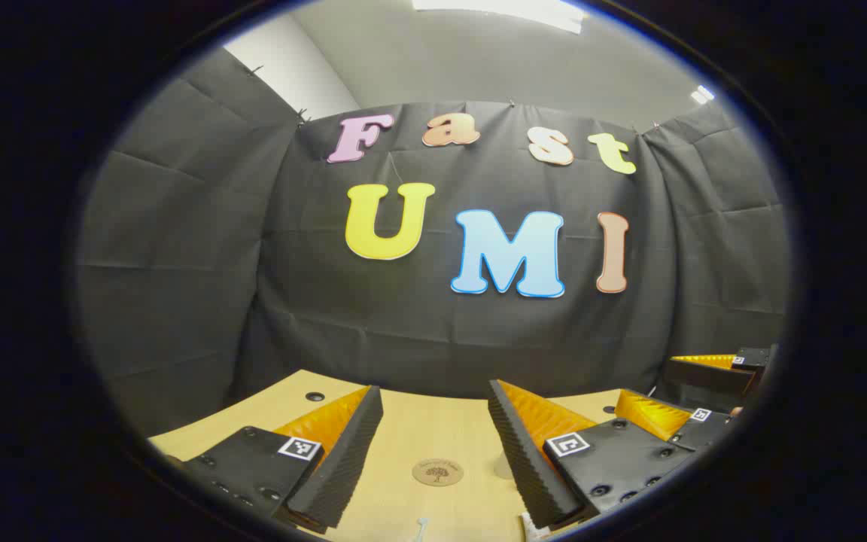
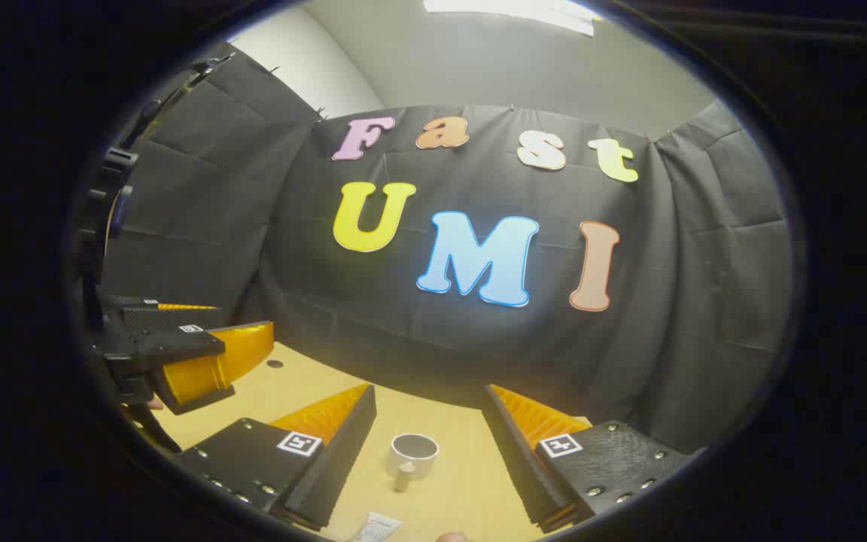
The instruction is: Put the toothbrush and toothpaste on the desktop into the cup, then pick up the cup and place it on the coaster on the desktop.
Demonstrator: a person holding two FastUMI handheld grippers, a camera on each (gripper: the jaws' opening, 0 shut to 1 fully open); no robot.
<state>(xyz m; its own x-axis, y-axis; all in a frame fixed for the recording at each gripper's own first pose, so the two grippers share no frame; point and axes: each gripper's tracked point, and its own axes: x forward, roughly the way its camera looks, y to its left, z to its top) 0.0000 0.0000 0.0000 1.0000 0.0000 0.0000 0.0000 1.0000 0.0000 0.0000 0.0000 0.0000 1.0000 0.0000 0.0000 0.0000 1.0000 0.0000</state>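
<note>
A round wooden coaster (image 1: 437, 472) with a tree emblem lies flat at the bottom centre of my left gripper view. In my right gripper view, a white cup (image 2: 413, 453) stands upright, low centre; the toothpaste (image 2: 375, 527) lies at the bottom edge.

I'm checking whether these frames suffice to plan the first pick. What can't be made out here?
- Toothbrush: left gripper view, cut off by the bottom edge; just a tip shows.
- Toothpaste: right gripper view, cut off by the bottom edge.
- Coaster print: left gripper view, too small.
- Cup inside: right gripper view, too dark.
</note>
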